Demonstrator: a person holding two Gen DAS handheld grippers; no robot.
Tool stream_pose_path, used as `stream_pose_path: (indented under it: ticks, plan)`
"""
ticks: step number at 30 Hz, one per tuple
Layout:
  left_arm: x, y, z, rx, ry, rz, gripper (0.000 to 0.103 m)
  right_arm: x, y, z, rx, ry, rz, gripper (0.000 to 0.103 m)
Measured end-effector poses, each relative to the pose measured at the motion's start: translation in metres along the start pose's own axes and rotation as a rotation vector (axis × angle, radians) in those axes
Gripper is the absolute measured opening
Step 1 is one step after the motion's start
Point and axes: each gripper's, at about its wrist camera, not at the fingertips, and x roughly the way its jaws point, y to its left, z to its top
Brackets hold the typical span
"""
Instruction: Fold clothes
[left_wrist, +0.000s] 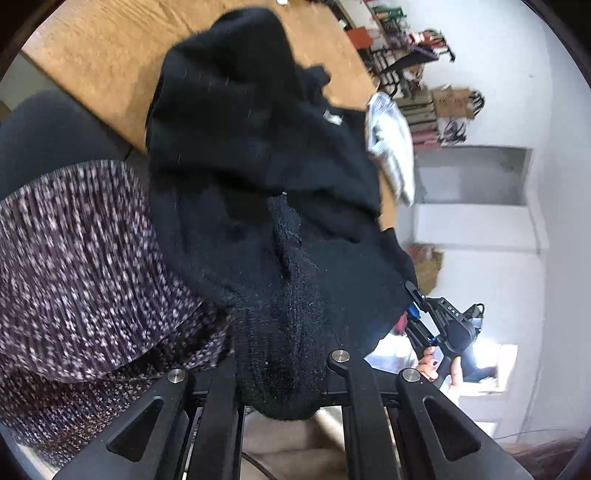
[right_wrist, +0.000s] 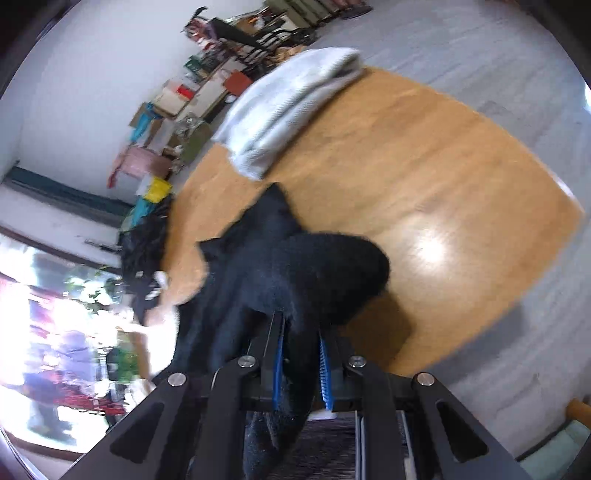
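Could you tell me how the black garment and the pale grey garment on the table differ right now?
The black garment is held up above the wooden table, while the pale grey garment lies on the table near its far edge. The black garment is clamped by the left gripper and the right gripper; no gripper touches the grey one. The black garment hangs bunched and loose; the grey one looks folded flat. Both are soft knit clothing.

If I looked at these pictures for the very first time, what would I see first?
First you'd notice the big black knitted garment, held up over the wooden table and pinched by both the left tool and the right tool. Next, the folded pale grey cloth lying at the table's far edge. Close to the left camera hangs a speckled purple knit fabric.
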Motion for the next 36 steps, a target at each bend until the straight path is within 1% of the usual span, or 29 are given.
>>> stream_pose_path:
  ticks: [1,2,5,6,8,9,10,12,14,17,18,19,20,21,23,25,27,29,30,33,34,36]
  plan:
    - [0.003,0.0,-0.002,0.011,0.006,0.023,0.009,0.003,-0.011,-0.006,0.014,0.007,-0.034,0.018]
    - [0.006,-0.001,-0.003,0.022,0.01,0.045,0.009,0.007,-0.018,-0.01,0.03,0.019,-0.046,0.018]
    - [0.01,-0.004,-0.006,0.046,0.016,0.101,0.009,0.021,-0.033,-0.018,0.063,0.056,-0.061,0.019]
    - [0.01,-0.005,-0.006,0.05,0.017,0.114,0.012,0.023,-0.034,-0.019,0.065,0.056,-0.065,0.019]
    - [0.009,-0.002,-0.006,0.035,0.022,0.133,0.021,0.024,-0.034,-0.017,0.056,0.052,-0.061,0.02]
    - [0.008,0.0,-0.007,0.027,0.023,0.152,0.032,0.023,-0.033,-0.015,0.049,0.052,-0.059,0.021]
    - [0.005,0.001,-0.008,0.035,0.013,0.169,0.041,0.023,-0.032,-0.014,0.04,0.054,-0.058,0.023]
    - [-0.006,-0.001,-0.008,0.075,-0.022,0.212,0.044,0.025,-0.031,-0.013,0.035,0.059,-0.058,0.027]
    - [-0.024,-0.01,-0.009,0.148,-0.086,0.254,0.046,0.027,-0.03,-0.013,0.032,0.07,-0.061,0.029]
    - [-0.052,-0.039,-0.016,0.369,-0.255,0.359,0.052,0.032,-0.031,-0.015,0.037,0.081,-0.068,0.031]
    - [-0.056,-0.053,-0.023,0.502,-0.338,0.43,0.054,0.033,-0.032,-0.015,0.038,0.083,-0.068,0.031]
    - [-0.055,-0.061,-0.032,0.628,-0.399,0.493,0.055,0.034,-0.033,-0.016,0.038,0.086,-0.067,0.031]
    - [-0.052,-0.067,-0.04,0.749,-0.453,0.55,0.055,0.034,-0.033,-0.016,0.038,0.087,-0.065,0.032]
    - [-0.045,-0.07,-0.047,0.855,-0.477,0.586,0.055,0.035,-0.033,-0.016,0.038,0.087,-0.064,0.032]
    - [-0.033,-0.063,-0.066,1.057,-0.478,0.66,0.055,0.035,-0.035,-0.017,0.043,0.089,-0.057,0.033]
    - [-0.008,-0.056,-0.087,1.271,-0.463,0.764,0.055,0.035,-0.038,-0.019,0.046,0.092,-0.049,0.034]
    - [0.015,-0.047,-0.107,1.464,-0.429,0.858,0.055,0.036,-0.041,-0.02,0.047,0.092,-0.041,0.041]
    - [0.022,-0.042,-0.118,1.543,-0.406,0.886,0.055,0.037,-0.041,-0.023,0.041,0.095,-0.024,0.043]
    - [0.024,-0.044,-0.123,1.576,-0.39,0.875,0.055,0.038,-0.041,-0.025,0.036,0.097,-0.023,0.043]
    - [0.023,-0.049,-0.142,1.718,-0.348,0.901,0.055,0.039,-0.042,-0.028,0.03,0.105,-0.014,0.046]
    - [0.022,-0.047,-0.15,1.772,-0.329,0.914,0.055,0.04,-0.042,-0.028,0.031,0.109,-0.013,0.046]
    - [0.02,-0.042,-0.162,1.835,-0.28,0.942,0.055,0.041,-0.043,-0.028,0.03,0.115,-0.013,0.048]
